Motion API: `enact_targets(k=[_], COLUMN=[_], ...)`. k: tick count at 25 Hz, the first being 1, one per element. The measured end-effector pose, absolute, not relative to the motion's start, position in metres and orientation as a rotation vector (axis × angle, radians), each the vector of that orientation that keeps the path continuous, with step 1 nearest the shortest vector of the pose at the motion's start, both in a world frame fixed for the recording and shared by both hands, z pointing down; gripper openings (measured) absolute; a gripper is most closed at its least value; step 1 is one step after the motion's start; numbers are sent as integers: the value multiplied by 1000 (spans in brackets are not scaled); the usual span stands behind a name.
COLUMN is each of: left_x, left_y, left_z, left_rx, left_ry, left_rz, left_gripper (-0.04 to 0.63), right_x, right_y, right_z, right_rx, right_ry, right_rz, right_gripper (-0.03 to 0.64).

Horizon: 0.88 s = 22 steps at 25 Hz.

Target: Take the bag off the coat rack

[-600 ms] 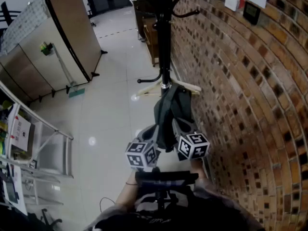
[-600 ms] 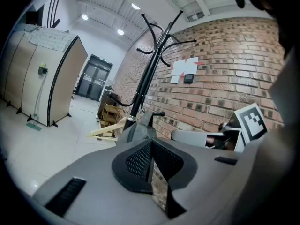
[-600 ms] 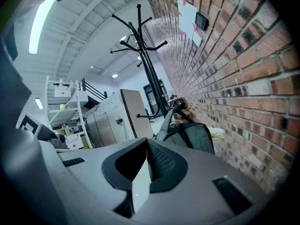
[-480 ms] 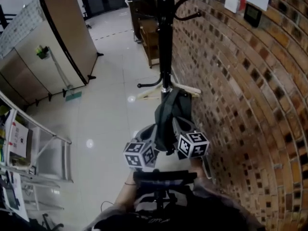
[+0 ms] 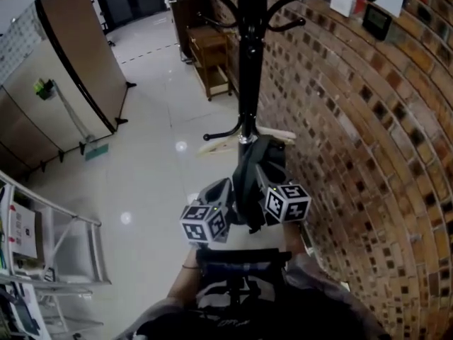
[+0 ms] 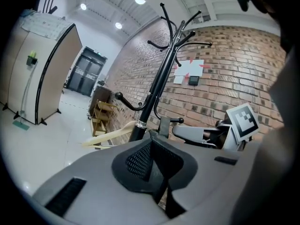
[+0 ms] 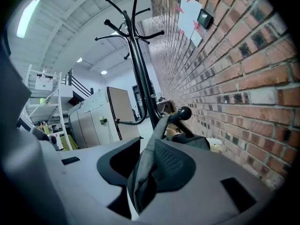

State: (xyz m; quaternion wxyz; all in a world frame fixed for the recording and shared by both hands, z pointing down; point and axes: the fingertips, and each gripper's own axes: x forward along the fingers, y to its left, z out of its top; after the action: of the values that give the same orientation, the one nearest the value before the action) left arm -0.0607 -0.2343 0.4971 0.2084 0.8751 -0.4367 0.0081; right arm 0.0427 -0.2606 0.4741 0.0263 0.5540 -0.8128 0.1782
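Observation:
A black coat rack (image 5: pixel 248 62) stands against the brick wall. A dark grey bag (image 5: pixel 260 167) hangs low on it by its strap. In the right gripper view the grey strap (image 7: pixel 151 159) runs up between the jaws to a ball-tipped hook (image 7: pixel 183 112), with the bag's body (image 7: pixel 199 142) behind. My right gripper (image 7: pixel 149 150) is shut on that strap. My left gripper (image 6: pixel 151 146) is shut with nothing in it, just left of the bag and level with the right gripper (image 6: pixel 213 134). The pole (image 6: pixel 157 95) rises ahead of it. Both marker cubes (image 5: pixel 206 222) flank the bag in the head view.
The brick wall (image 5: pixel 354 140) runs close along the right, with papers and a small black device (image 5: pixel 376 20) on it. A pale wooden hanger (image 5: pixel 221 137) hangs low on the rack. A wooden shelf (image 5: pixel 209 52), a tan partition (image 5: pixel 71 69) and a metal frame (image 5: pixel 64 225) stand around the white tiled floor.
The head view has shifted toward the rack, which now looms larger. The right gripper has risen slightly with the strap; the left gripper stays beside the bag.

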Motion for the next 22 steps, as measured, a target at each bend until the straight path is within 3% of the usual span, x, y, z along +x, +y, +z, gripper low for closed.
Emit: enact_targets(k=[7, 22], left_x=[-60, -71], left_y=[-243, -257], left_z=[503, 500], left_rx=[2427, 2373], left_ry=[-1191, -1292], left_rz=[28, 12], left_gripper=[8, 8], right_x=[45, 32], right_y=[-282, -317], right_z=[483, 487], right_rx=[1721, 1537], right_ry=[-2448, -2537], right_rz=[562, 513], right_gripper=[166, 166])
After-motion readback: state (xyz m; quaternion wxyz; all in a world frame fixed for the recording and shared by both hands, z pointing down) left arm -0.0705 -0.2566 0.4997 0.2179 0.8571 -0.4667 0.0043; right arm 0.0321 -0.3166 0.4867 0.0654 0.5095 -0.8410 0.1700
